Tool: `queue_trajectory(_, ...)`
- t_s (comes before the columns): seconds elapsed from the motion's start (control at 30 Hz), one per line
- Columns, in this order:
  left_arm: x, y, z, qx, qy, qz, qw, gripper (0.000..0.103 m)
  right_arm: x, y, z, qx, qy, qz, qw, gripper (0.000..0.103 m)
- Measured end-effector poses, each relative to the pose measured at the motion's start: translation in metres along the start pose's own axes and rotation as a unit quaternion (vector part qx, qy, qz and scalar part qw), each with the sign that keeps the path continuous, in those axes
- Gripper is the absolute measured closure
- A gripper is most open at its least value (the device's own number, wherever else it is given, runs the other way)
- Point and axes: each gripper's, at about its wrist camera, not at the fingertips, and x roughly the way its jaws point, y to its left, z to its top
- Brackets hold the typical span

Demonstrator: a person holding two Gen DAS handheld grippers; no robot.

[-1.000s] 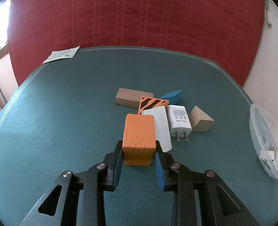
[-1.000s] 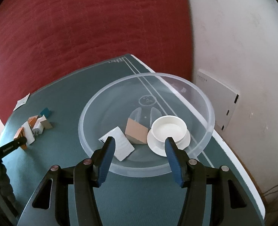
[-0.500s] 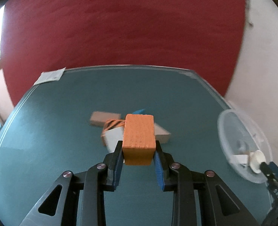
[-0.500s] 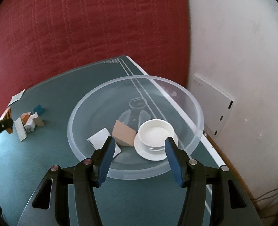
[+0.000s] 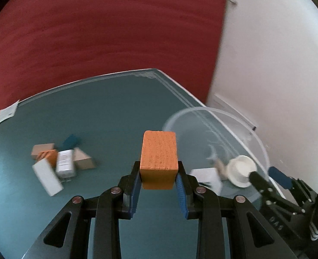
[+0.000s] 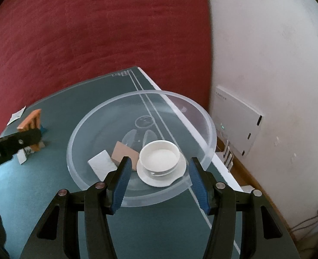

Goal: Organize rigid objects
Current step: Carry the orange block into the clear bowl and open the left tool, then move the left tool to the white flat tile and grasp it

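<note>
Item 1, nearest, lower centre of the left wrist view: left gripper, fingers clamped on the flanks of an orange block, which is held clear of the green table.

Item 2, lower centre of the right wrist view: right gripper, fingers spread wide and holding nothing, poised over the near rim of the clear bowl.

Item 3, centre of the right wrist view: bowl contents. White cup on a saucer, tan wedge, flat white piece, all lying close together at the near side; the far half of the bowl floor is bare.

Item 4, middle left of the left wrist view: unsorted cluster of blocks, a white charger and a white slab, blurred, well apart from the bowl.

Handling note, as judgement: the step is carrying the block to the bowl. Bring it over the rim, lower it toward the bare part of the floor, away from the cup, and release low so it does not bounce or knock the crockery. The right gripper is best kept off the approach path at the rim.
</note>
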Motion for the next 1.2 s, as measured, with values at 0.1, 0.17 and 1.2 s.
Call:
queue_trajectory(0.1,0.007,-0.017,0.004,0.016,0.003,-0.009,0.9998,0.071,-0.002,-0.003,0.002,0.003,-0.002,0.0,1.0,0.047)
queue_trajectory(0.17,0.012,-0.026,0.005,0.022,0.004,-0.012,0.9997,0.071,-0.002,-0.006,0.002,0.005,-0.003,-0.001,1.0,0.047)
queue_trajectory(1.2,0.006,0.0,-0.011,-0.008,-0.01,0.069,0.9975,0.001,-0.002,-0.013,-0.004,0.015,0.004,0.0,1.0,0.042)
